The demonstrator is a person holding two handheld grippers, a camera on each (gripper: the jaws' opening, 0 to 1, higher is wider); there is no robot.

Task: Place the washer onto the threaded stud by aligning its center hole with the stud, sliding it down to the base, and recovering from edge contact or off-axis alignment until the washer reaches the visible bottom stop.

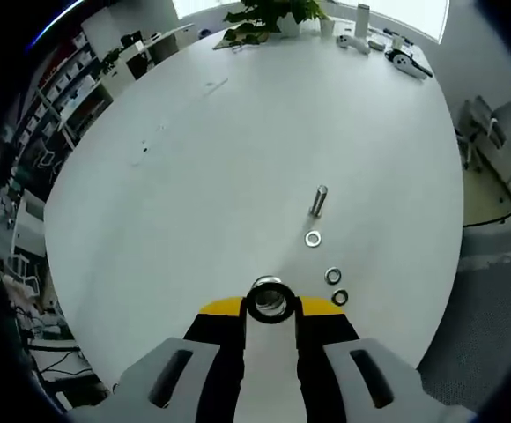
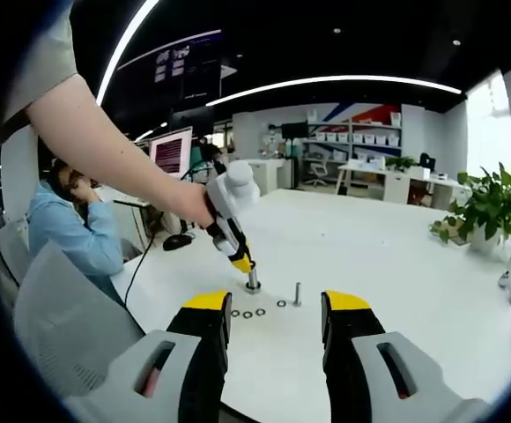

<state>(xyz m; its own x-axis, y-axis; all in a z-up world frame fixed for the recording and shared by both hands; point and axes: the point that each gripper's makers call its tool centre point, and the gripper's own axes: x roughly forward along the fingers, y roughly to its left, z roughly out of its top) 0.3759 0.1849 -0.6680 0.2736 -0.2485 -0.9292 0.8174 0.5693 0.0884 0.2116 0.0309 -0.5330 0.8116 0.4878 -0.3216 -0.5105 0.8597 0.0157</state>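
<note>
The left gripper (image 1: 271, 308) is pinching a shiny round metal nut, steadying it on the white table (image 1: 194, 176). Just ahead are lying three small steel washers (image 1: 313, 239), waiting before the upright threaded stud (image 1: 319, 201). The right gripper (image 2: 273, 322) is hanging open, idle.

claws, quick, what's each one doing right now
Left claw: closed on a washer, above the table.
Right claw: open, holding nothing.
</note>
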